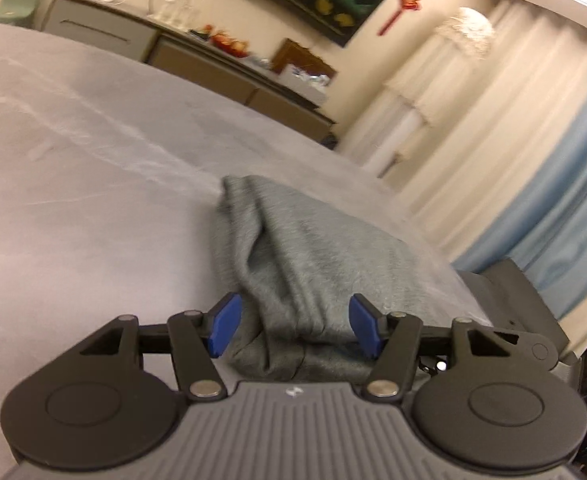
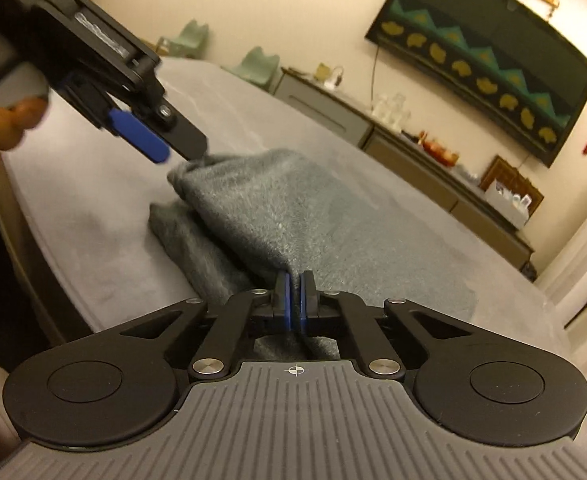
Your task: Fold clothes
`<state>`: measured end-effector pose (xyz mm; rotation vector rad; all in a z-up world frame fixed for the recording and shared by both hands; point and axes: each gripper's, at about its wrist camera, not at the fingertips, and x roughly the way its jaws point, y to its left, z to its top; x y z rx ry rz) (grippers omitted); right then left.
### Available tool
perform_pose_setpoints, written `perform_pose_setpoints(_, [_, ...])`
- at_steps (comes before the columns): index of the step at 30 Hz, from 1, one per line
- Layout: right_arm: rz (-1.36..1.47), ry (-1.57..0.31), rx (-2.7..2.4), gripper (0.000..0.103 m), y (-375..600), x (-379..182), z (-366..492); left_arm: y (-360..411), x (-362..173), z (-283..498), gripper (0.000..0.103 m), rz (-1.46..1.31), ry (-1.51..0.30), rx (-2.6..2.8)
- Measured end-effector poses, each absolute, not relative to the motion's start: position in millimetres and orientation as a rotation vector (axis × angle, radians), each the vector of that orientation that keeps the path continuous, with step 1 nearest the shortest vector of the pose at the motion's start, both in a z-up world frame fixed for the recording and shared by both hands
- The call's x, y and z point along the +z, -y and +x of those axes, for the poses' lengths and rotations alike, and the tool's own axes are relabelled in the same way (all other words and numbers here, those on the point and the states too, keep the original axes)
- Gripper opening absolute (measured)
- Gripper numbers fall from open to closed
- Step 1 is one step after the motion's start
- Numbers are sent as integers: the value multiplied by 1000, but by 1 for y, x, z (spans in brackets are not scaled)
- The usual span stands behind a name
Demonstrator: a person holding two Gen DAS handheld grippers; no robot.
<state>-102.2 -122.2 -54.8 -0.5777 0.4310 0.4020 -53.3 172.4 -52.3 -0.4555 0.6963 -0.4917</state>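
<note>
Grey garment (image 2: 293, 216) bunched on grey bed (image 1: 73, 160), right gripper (image 2: 295, 300) clamped on its edge, left gripper (image 1: 293, 326) spread wide around cloth.

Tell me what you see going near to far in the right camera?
Right gripper pinching the grey cloth → table → green chairs → cabinet → wall picture.

A grey-covered table (image 2: 93, 240) carries one rumpled grey garment (image 2: 293, 216), partly lifted.
</note>
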Motion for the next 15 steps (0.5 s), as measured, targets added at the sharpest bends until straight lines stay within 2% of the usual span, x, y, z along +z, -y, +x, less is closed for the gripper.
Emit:
perform_pose_setpoints(4, [-615,-480,409,3,123,-78,-103,-156,-49,-52,60,-414,-659,-524])
perform_pose_setpoints(7, [-580,-467,421,13,127,-74,-105,-138,-50,-52,60,-370,-664,-561])
perform_pose_setpoints(8, [-540,-452,424,28,132,-66,-111,-132,-52,-53,60,-354,-680,-570])
perform_pose_setpoints(10, [-486,-444,416,47,144,-55,-118,-120,-56,-58,61,-283,-692,-584])
perform_pose_setpoints(15, [-648,-513,377,45,162,-76,-103,-91,-70,-56,62,-132,-739,-595])
